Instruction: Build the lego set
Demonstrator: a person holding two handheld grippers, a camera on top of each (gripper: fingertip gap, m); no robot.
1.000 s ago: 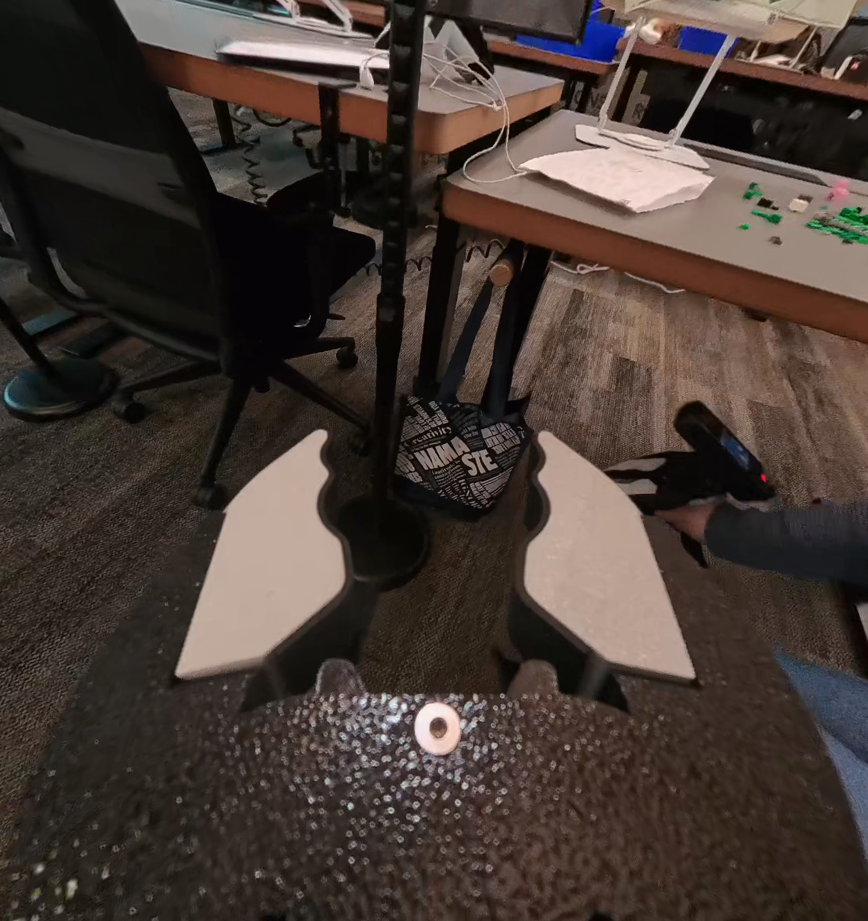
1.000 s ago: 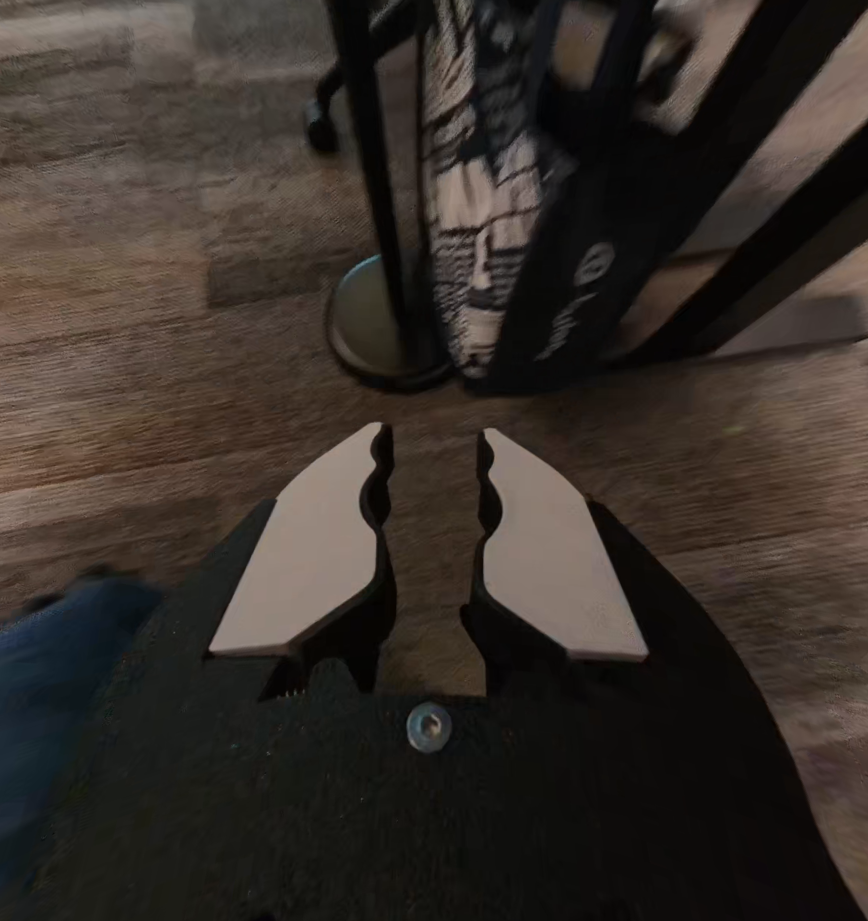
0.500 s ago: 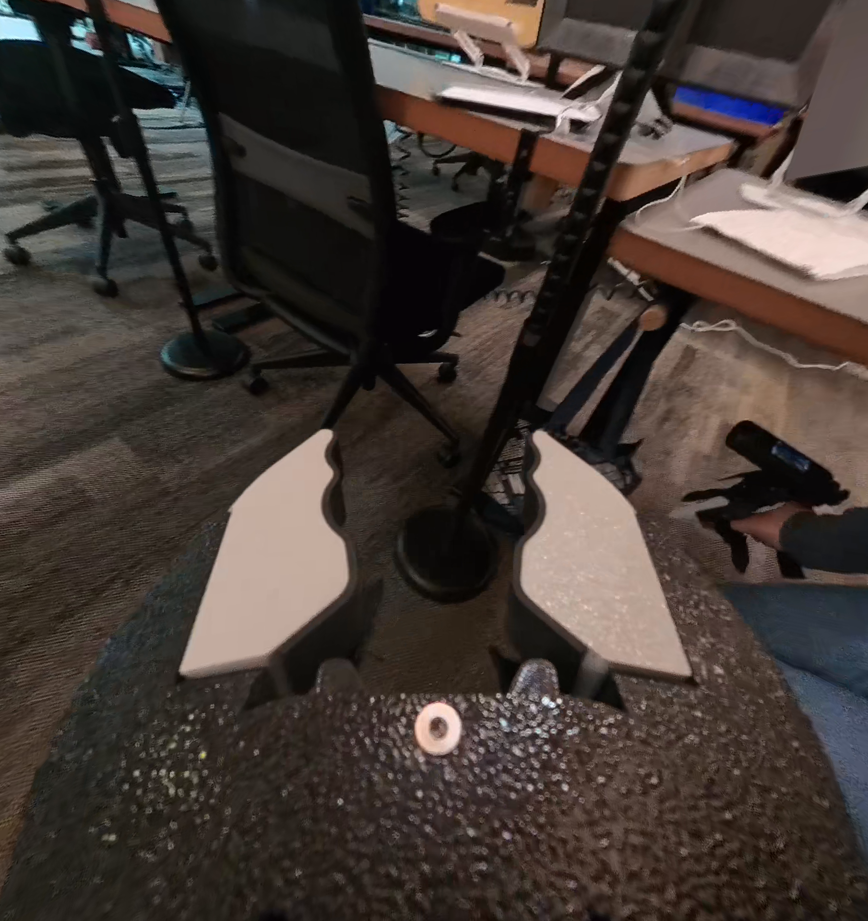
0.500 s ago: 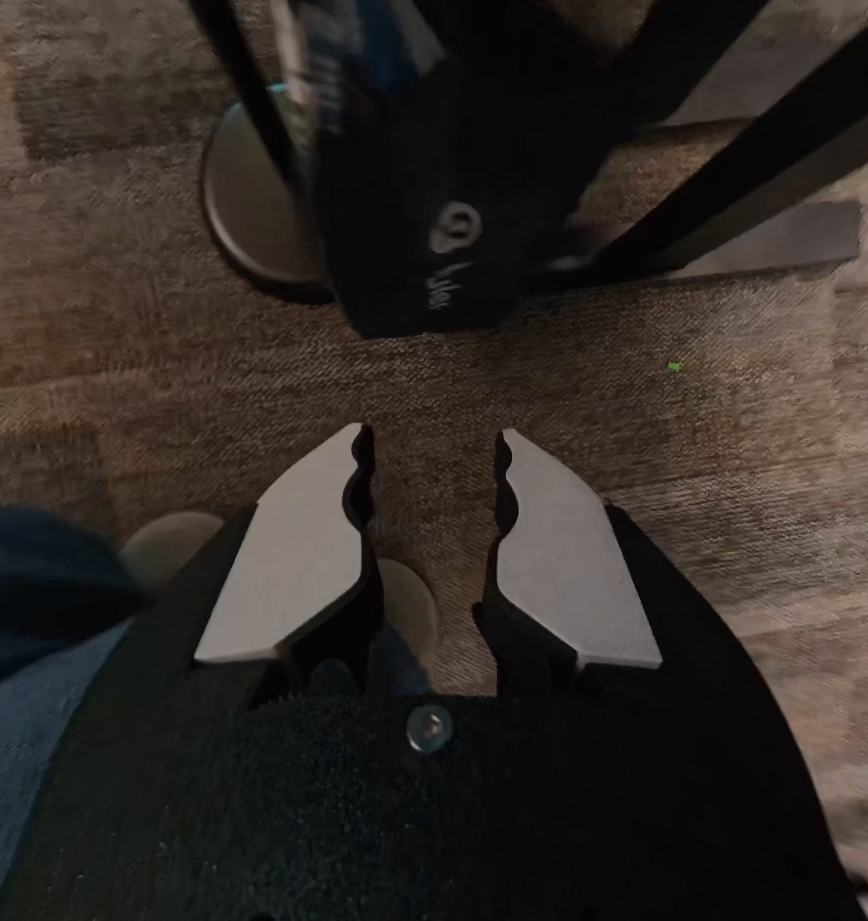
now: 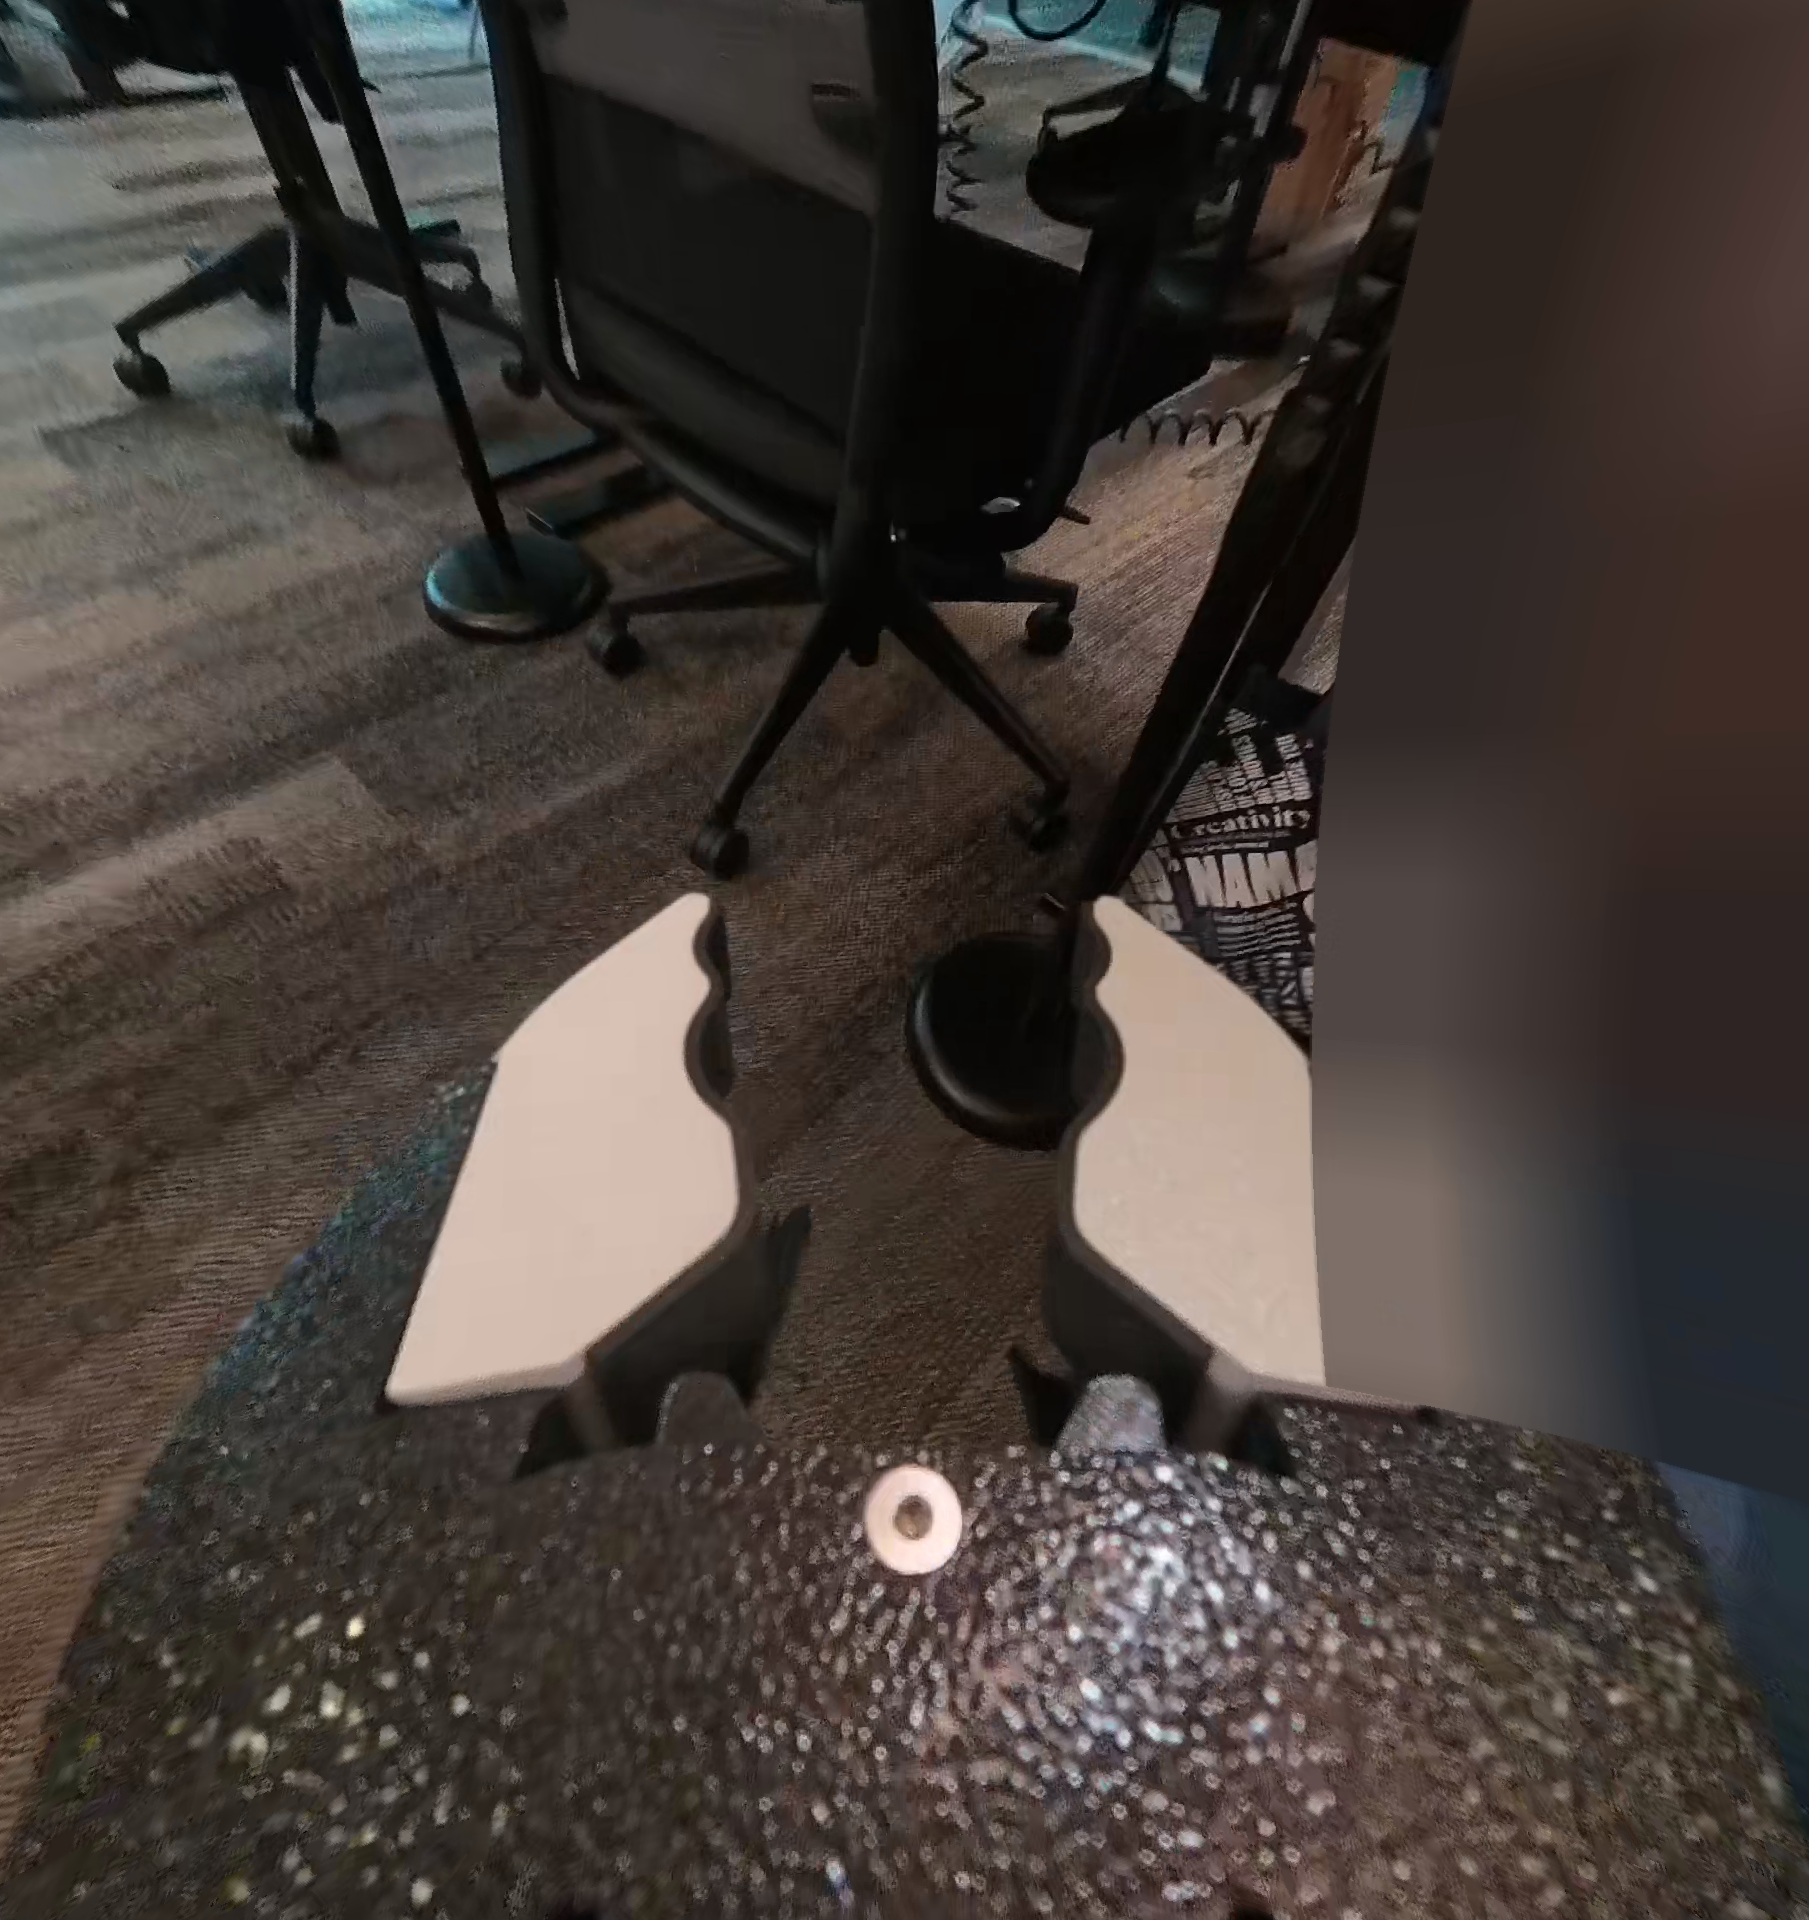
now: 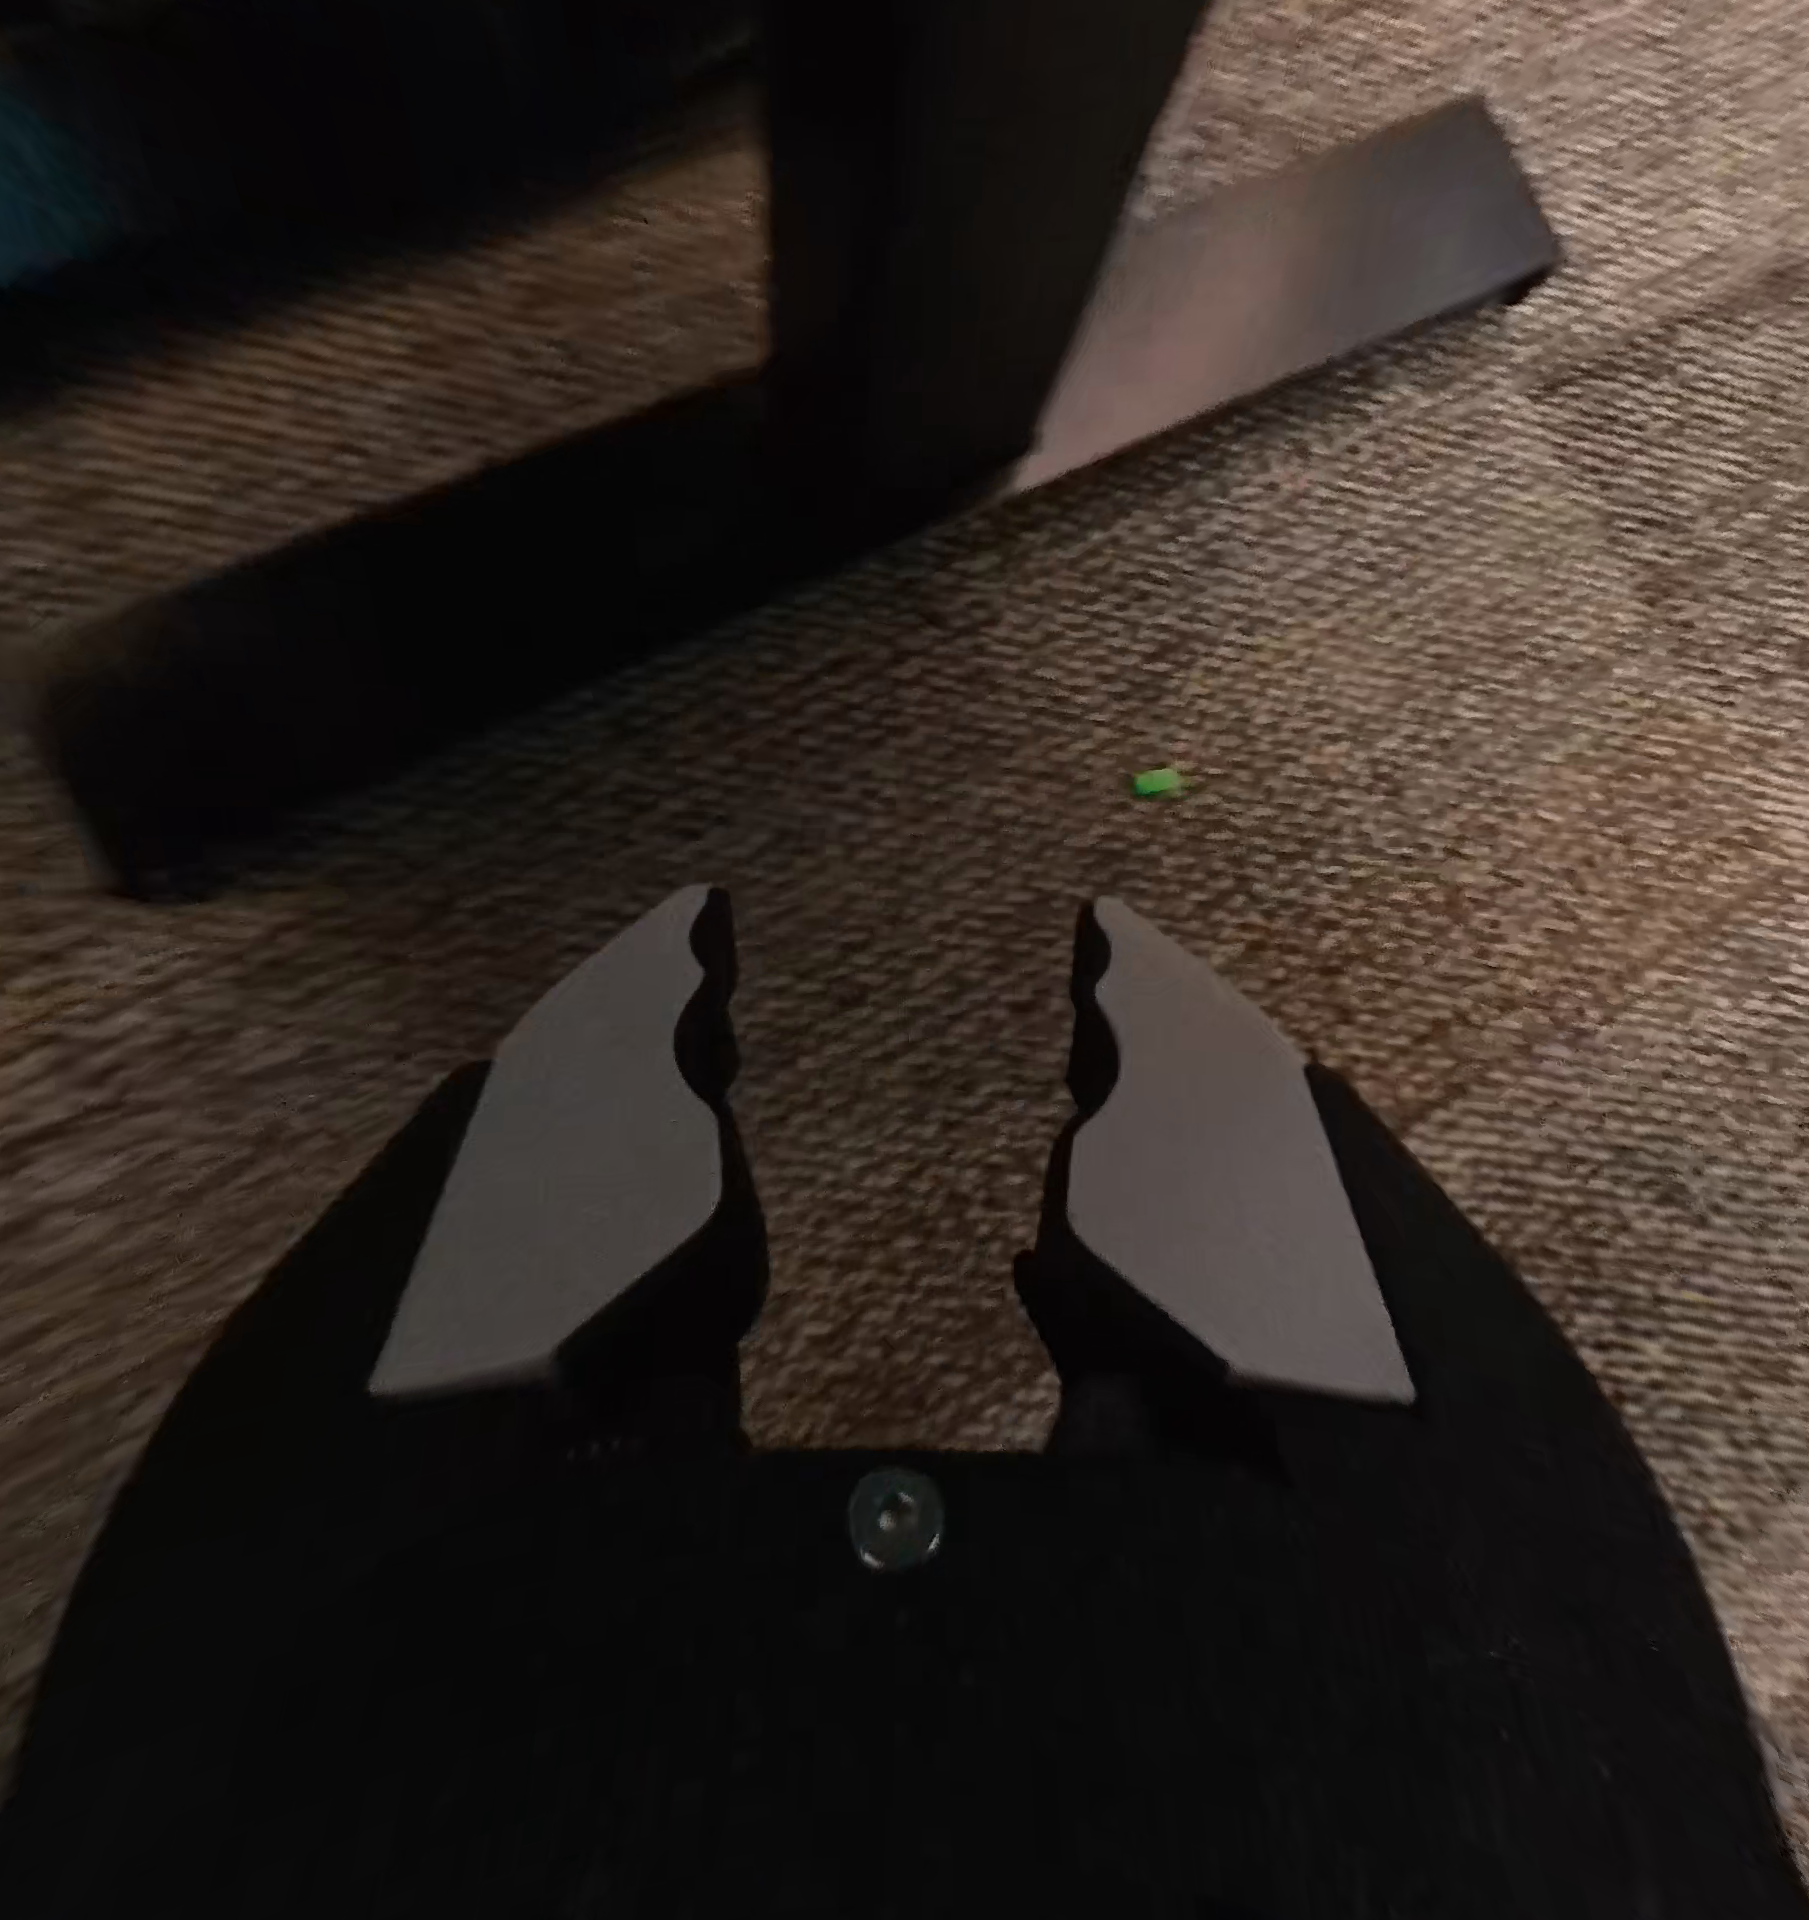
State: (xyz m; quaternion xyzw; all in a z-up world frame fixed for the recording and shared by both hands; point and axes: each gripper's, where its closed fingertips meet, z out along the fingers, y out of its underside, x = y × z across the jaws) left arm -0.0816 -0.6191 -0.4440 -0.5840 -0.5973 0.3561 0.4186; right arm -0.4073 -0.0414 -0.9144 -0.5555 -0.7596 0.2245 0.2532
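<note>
Carpet [image 5: 204, 831] fills both wrist views: my left gripper [image 5: 905, 914] hangs over it with jaws spread and empty, an office chair [image 5: 827, 364] ahead and the round base of a black stand [image 5: 993, 1039] just beside my right-hand fingertip, a printed bag [image 5: 1243, 862] farther right. My right gripper [image 6: 905, 914] points down at the floor, jaws likewise spread and empty. A small green lego piece [image 6: 1155, 781] lies on the carpet ahead and slightly right of its fingertips, near the dark table foot [image 6: 567, 623].
</note>
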